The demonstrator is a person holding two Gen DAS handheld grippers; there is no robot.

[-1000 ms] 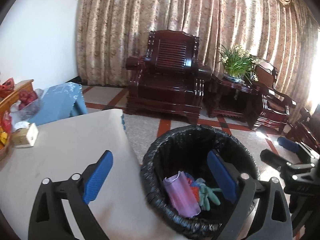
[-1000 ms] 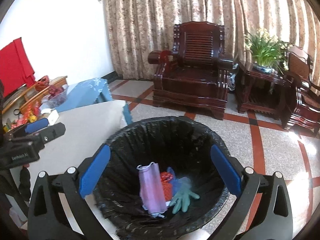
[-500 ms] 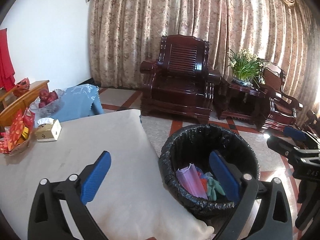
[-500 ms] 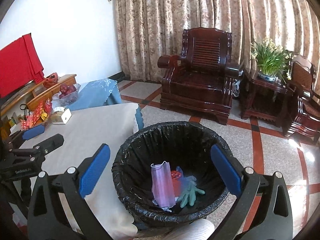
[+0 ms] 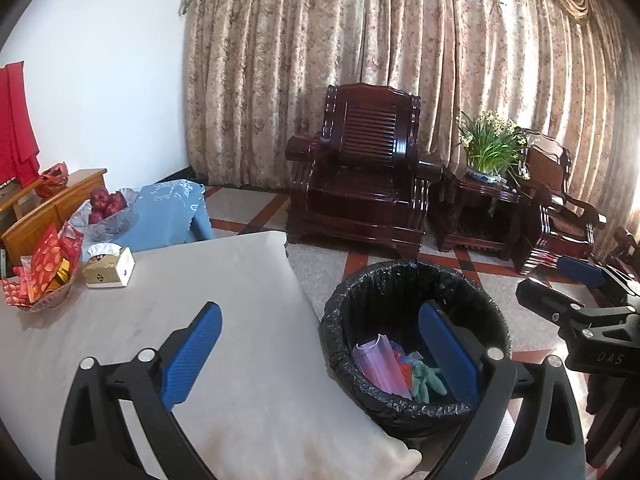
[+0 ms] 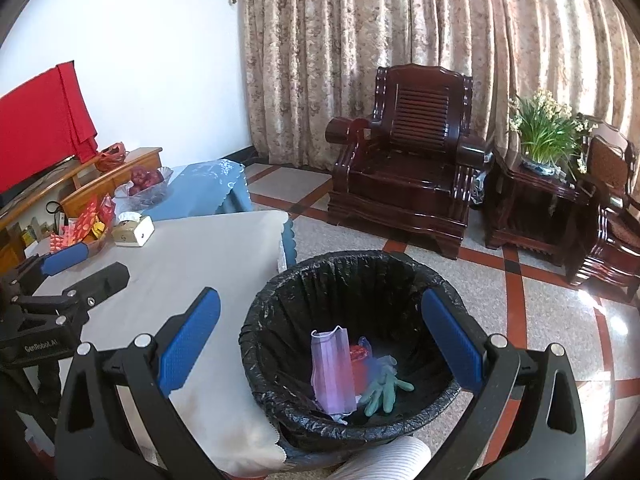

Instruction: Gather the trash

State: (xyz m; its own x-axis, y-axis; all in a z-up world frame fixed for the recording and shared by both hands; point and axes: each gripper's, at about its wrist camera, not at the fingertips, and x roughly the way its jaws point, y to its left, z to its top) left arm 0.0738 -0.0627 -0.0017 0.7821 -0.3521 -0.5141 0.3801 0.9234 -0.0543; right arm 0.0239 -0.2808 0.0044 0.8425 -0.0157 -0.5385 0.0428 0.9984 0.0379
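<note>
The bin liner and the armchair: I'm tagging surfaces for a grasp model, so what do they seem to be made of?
The bin liner looks like thin black plastic film: it is glossy and crinkled, and bunches over the rim. The armchair looks like solid dark wood with a polished finish: it has carved, slatted parts with bright highlights, though whether that finish is lacquer is uncertain.

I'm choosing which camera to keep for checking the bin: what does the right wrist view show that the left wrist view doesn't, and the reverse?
Only the right wrist view shows the face mask unobstructed, a white ribbed object at the bottom edge, and the left gripper, open. Only the left wrist view shows the right gripper, open. Both show the black-lined trash bin, the green glove, the tissue box, the table and the armchair.
</note>
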